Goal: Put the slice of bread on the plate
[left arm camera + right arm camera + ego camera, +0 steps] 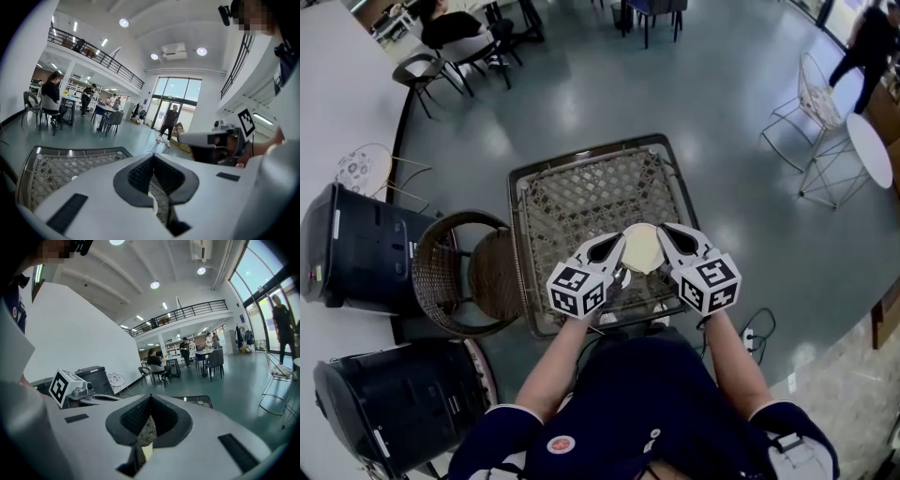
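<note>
A pale cream round shape (642, 248) lies on the woven wicker table (581, 192); from above I cannot tell bread from plate in it. My left gripper (619, 246) hovers at its left edge and my right gripper (667, 234) at its right edge, both above the table. In the left gripper view the left gripper (152, 156) has its jaws met at the tip, with nothing between them and only a white sliver (153, 200) showing below. The right gripper (150, 398) is likewise shut and empty, with a cream sliver (146, 451) beneath.
A round wicker chair (459, 272) stands left of the table, with two black bins (356, 248) (394, 394) beyond it. A white round table (870, 150) and a wire chair (811, 94) are at the far right. People sit at distant tables (51, 101).
</note>
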`<state>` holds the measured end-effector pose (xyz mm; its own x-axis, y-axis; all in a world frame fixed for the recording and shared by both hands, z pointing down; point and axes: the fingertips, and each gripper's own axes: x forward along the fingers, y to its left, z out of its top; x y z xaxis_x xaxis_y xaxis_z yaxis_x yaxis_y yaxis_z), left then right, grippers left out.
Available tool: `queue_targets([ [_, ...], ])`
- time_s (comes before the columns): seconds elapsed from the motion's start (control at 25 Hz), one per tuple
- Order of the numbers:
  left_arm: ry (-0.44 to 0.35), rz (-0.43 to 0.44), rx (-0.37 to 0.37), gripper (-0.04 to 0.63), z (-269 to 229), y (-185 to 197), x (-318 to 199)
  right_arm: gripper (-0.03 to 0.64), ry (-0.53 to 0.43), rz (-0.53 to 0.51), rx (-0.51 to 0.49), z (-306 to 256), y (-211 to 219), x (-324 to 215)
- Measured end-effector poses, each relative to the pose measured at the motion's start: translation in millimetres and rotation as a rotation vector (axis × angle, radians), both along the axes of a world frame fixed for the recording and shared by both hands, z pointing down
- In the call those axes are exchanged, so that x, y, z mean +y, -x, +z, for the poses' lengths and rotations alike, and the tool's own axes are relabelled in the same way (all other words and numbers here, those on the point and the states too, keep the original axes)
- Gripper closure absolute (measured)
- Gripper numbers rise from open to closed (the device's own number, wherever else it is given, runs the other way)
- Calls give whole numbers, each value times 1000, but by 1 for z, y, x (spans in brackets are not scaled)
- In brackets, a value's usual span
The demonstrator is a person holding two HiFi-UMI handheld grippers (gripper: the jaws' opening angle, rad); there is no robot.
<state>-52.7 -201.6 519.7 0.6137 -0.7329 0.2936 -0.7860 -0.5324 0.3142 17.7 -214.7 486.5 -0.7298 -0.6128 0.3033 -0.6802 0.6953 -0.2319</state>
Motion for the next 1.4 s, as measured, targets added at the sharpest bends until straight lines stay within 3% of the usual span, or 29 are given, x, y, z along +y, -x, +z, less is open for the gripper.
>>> queue_targets([
  [0.24,-109,28,56,588,-49,-6,7,609,-54,-11,-34,-24,9,3],
  [0.52,-170,52,111,588,-85,-11,11,609,-114,-28,-71,-49,13,6],
  [1.4,-207,80,139,588,-109,-18,19,609,-179,-46,-79,-76,15,15],
])
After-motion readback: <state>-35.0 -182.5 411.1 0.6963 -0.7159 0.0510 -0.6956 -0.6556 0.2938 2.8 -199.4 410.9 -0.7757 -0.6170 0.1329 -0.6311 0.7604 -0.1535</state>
